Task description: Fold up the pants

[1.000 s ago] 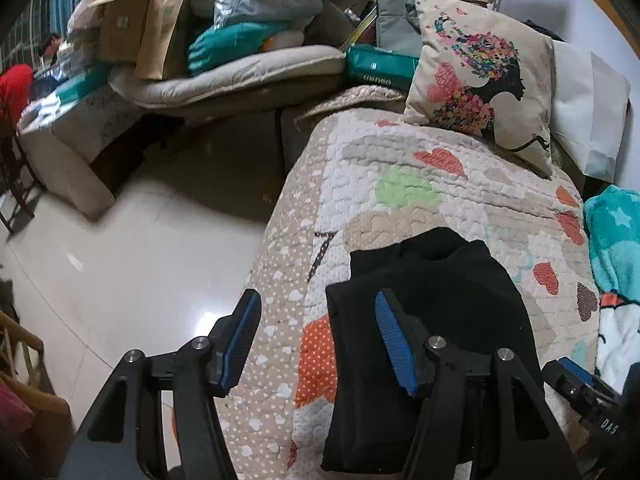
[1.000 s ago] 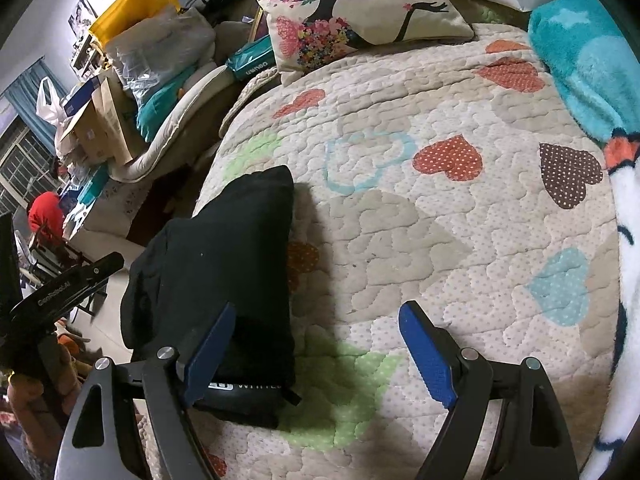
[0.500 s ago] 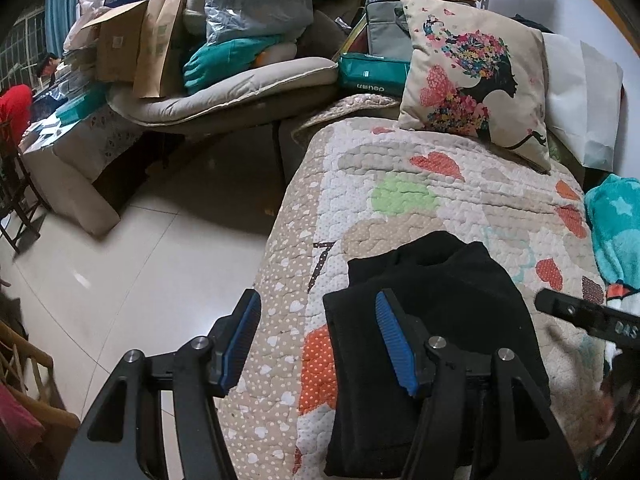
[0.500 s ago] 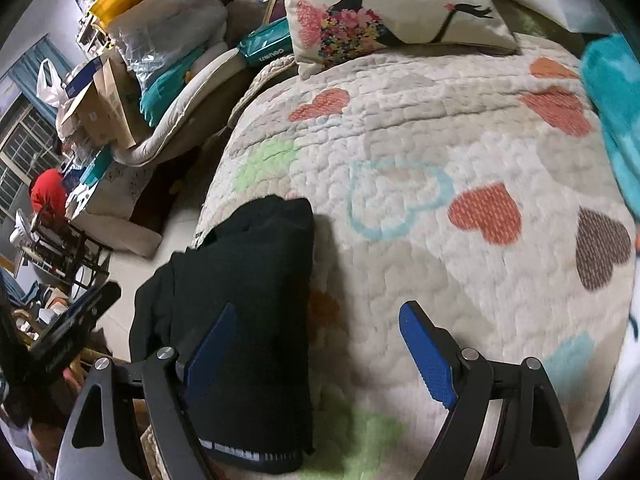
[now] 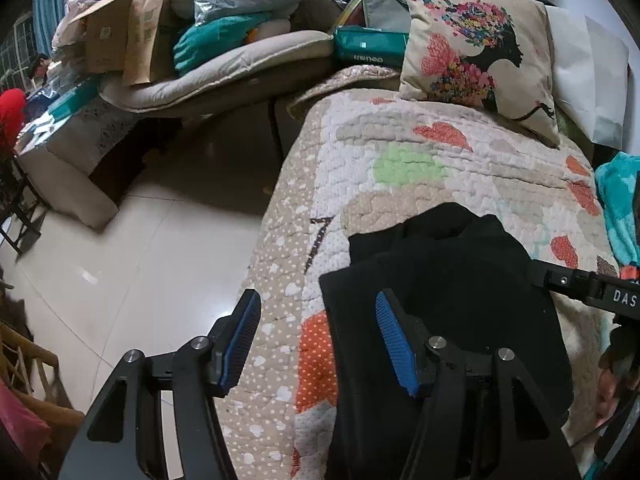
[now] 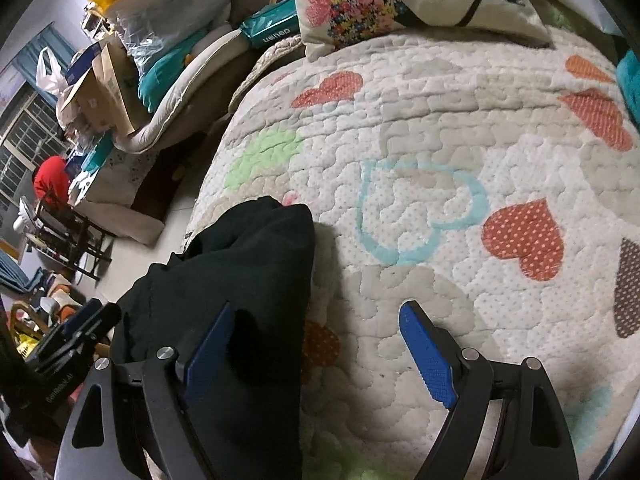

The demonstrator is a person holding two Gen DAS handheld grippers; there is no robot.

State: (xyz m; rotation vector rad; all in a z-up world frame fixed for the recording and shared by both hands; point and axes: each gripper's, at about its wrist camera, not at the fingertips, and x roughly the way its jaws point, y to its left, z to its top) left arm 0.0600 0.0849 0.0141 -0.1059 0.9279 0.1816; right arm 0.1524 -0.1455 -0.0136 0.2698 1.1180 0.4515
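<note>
The black pants (image 5: 448, 280) lie folded in a thick bundle on the heart-patterned quilt (image 5: 400, 160), near the bed's left edge. They also show in the right wrist view (image 6: 240, 280). My left gripper (image 5: 320, 340) is open and empty, its right finger over the bundle's near left edge and its left finger over the quilt's border. My right gripper (image 6: 320, 356) is open and empty, its left finger over the bundle and its right finger over bare quilt. The right gripper's body (image 5: 592, 288) shows at the bundle's right side.
A flower-print pillow (image 5: 476, 40) and a white pillow (image 5: 588, 76) lie at the bed's head. A teal blanket (image 5: 616, 204) lies at the right. Tiled floor (image 5: 140, 240) drops off left of the bed, with a cluttered couch (image 5: 208, 60) beyond.
The right gripper has moved forward and lower over the bundle, its view closing in on the quilt. The left gripper has barely moved. Both stay open; the pants lie as before.
</note>
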